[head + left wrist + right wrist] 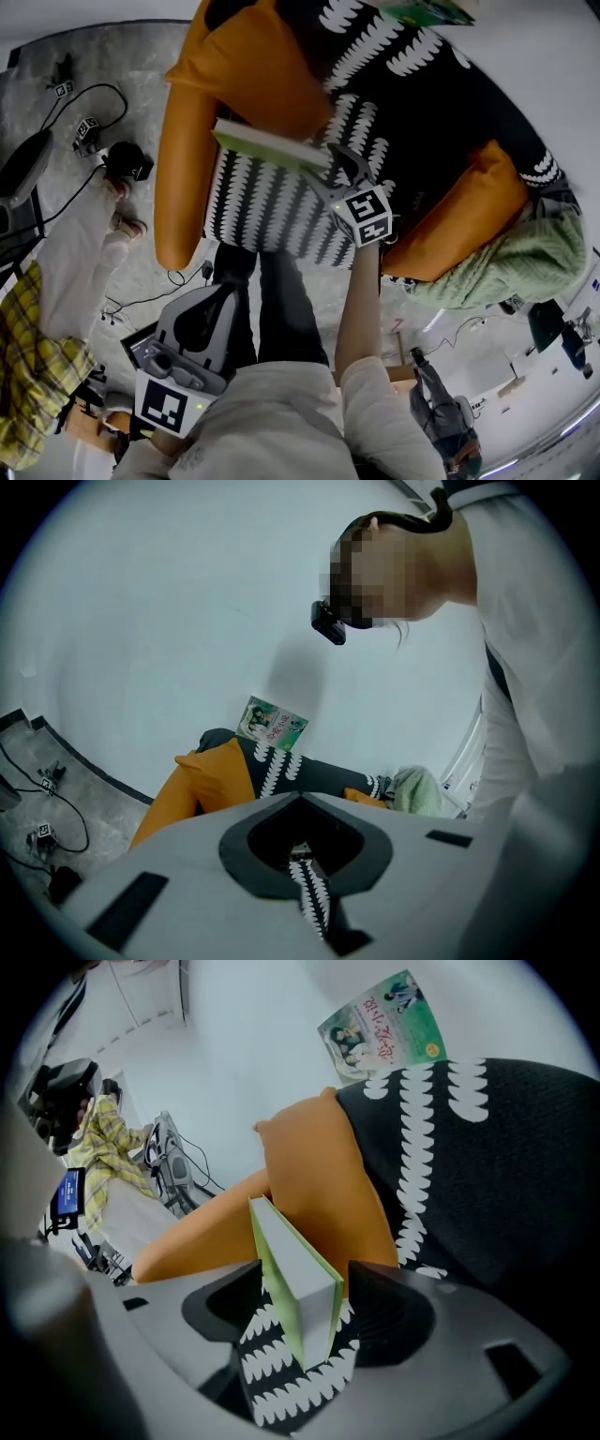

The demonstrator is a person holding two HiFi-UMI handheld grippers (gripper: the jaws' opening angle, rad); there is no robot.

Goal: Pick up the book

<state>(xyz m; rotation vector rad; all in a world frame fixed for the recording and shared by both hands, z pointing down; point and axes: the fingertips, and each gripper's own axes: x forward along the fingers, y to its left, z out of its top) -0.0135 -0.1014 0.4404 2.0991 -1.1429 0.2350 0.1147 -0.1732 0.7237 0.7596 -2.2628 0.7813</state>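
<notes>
A green-covered book [267, 143] [298, 1279] lies on the black-and-white patterned seat [394, 103] beside the orange cushion [187, 141]. My right gripper [333, 171] [307, 1279] has it between its jaws, which stand wide with a gap on either side of the book. The left gripper [220, 292] [302, 850] hangs low at my left, shut and empty, away from the seat. A second book with a picture cover [427, 9] [272, 724] [382, 1027] leans against the white wall behind the seat.
Another orange cushion [469, 220] and a green knitted throw [525, 262] sit at the seat's right. Cables and small devices [89, 127] lie on the grey floor at left, with a yellow plaid cloth [28, 375] nearby. My legs [272, 300] stand against the seat front.
</notes>
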